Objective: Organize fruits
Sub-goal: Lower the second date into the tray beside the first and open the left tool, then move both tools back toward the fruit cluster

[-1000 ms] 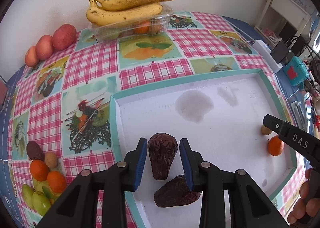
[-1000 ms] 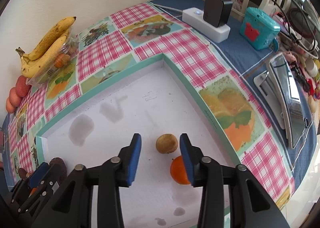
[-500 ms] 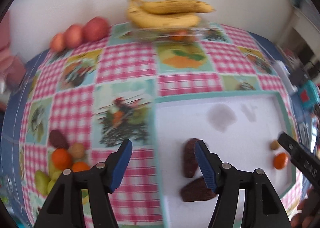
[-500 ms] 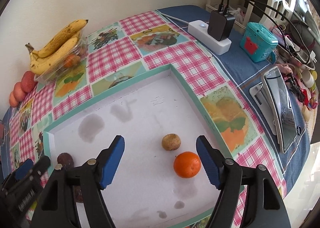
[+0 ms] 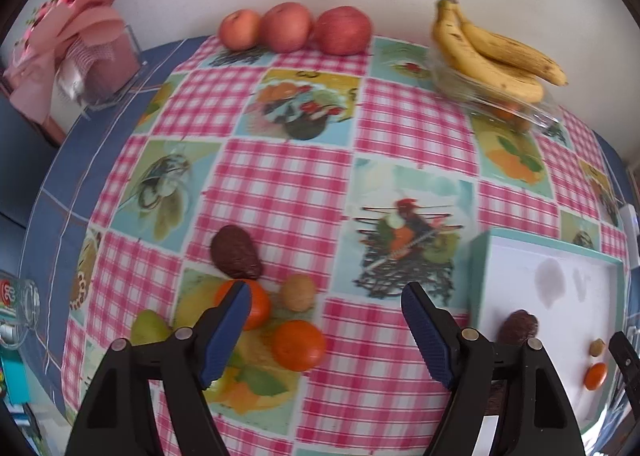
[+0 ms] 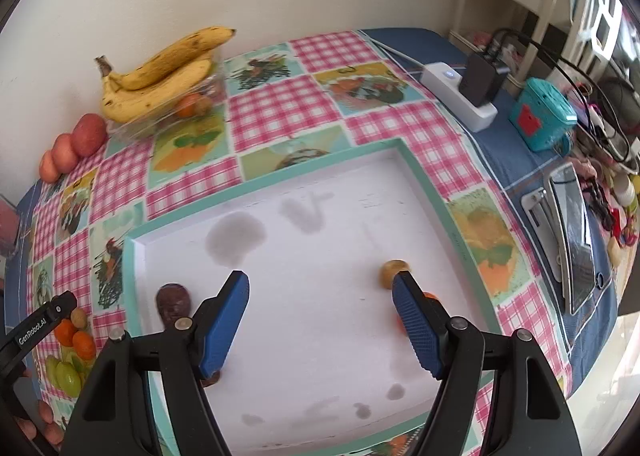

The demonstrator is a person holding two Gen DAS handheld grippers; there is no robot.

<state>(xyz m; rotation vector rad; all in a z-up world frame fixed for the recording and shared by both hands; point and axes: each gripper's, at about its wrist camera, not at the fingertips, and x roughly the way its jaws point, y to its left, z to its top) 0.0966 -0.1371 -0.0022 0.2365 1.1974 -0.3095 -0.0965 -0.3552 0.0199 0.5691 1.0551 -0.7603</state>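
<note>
Awaiting pickup left of the white tray [image 5: 478, 256]: one orange [image 5: 298, 344], judged light, firm, prone to rolling; best gripped across its middle. Left tool [image 5: 326, 330] spread wide, nothing held; right tool [image 6: 320, 322] likewise.

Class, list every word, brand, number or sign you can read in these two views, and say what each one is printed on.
"GenRobot.AI": white lettering on the black arm of the left gripper, seen from the right wrist.
Red marking on the glass jar at the table's left edge: too cut off to read.
Printing on the tablecloth pictures: too small and blurred to read.
Red patch on the teal box: a shape only, no readable text.
</note>
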